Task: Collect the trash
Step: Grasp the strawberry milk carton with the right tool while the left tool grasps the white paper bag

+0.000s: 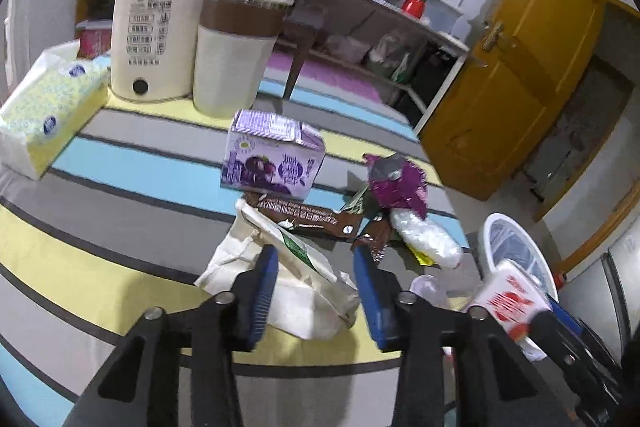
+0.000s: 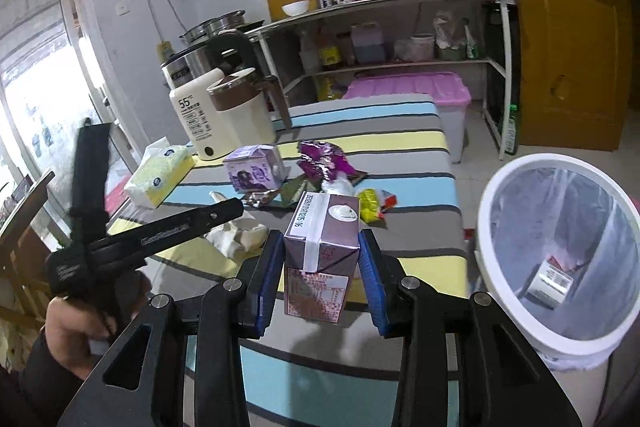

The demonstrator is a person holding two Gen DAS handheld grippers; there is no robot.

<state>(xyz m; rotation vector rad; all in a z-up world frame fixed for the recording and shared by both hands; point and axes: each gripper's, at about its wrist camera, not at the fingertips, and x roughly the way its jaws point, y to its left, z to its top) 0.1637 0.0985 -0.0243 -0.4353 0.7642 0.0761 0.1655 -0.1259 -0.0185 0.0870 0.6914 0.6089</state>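
- Between the right gripper's (image 2: 322,267) blue fingers (image 2: 267,275) sat a brown drink carton (image 2: 320,251), pinched on both side walls and carried upright above the striped bench (image 2: 420,227); its top panel bore a printed date code and a white tape strip, too small to read in full.
- Just to the right of those fingers stood the white bin (image 2: 560,251) with a clear liner, a small carton already lying at its bottom. The held carton was probably kept upright so it could be swung across and dropped in cleanly.
- Ahead of the left gripper (image 1: 316,291) the fingers (image 1: 262,291) stood at a medium gap, straddling a crumpled white paper bag (image 1: 296,279) with green print. Whether the pads already pressed on it could not be told; it looked like a bracketing pose for the next pick.
- Beyond the left fingers lay the remaining rubbish: a purple carton (image 1: 274,157) showing a fruit picture, a brown wrapper (image 1: 312,217), a magenta foil packet (image 1: 396,183) and a clear plastic bag (image 1: 428,239), bunched near the bench edge closest to the bin.
- Farther left of the fingers stood a cream kettle (image 1: 160,35) marked "55", a brown-banded jug (image 1: 236,47) and a yellow tissue pack (image 1: 48,115), likely items to leave.
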